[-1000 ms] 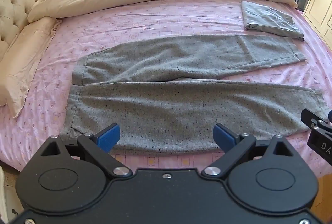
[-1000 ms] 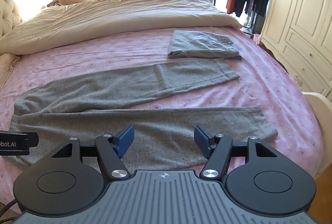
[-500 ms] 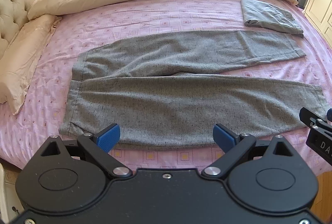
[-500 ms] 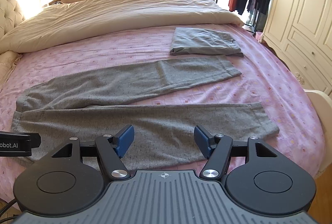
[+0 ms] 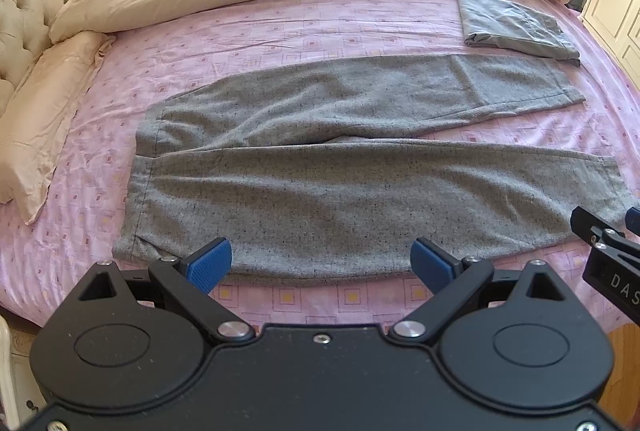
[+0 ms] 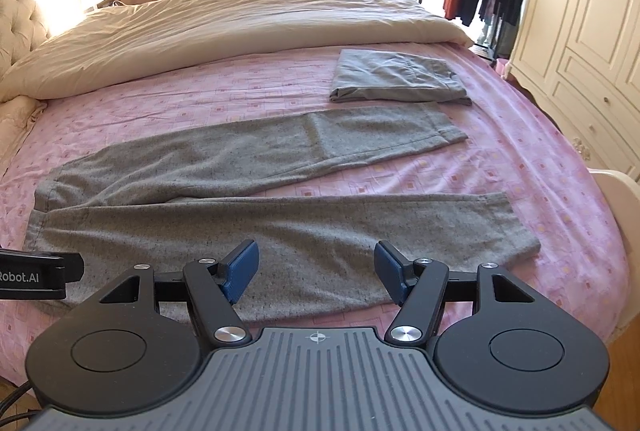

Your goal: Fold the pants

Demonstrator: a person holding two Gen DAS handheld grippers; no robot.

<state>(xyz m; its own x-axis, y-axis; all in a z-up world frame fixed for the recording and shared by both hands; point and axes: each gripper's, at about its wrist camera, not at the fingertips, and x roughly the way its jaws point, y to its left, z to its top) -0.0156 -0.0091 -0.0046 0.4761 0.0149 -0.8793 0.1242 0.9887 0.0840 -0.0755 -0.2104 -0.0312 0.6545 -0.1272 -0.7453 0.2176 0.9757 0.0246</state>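
Fold not started: pants flat, both grippers empty.

Pants (image 5: pixel 360 199) lie spread full length on the bed (image 5: pixel 280 19), waistband toward the headboard side, the two legs splayed apart toward the cuffs, with pink sheet showing between them. No fold in them yet. Left gripper (image 5: pixel 322 263) sits above the near leg's front edge, jaws wide open, holding nothing. Right gripper (image 6: pixel 316 269) is over the same leg nearer the cuff end, jaws also wide open and empty. Neither looks to be touching cloth, though contact is hard to judge from these views. A second grey garment (image 6: pixel 396 77), already folded, lies beyond the far cuff, just apart from it. My read: all folds are left. Likely first, near leg over far leg, then fold lengthwise.
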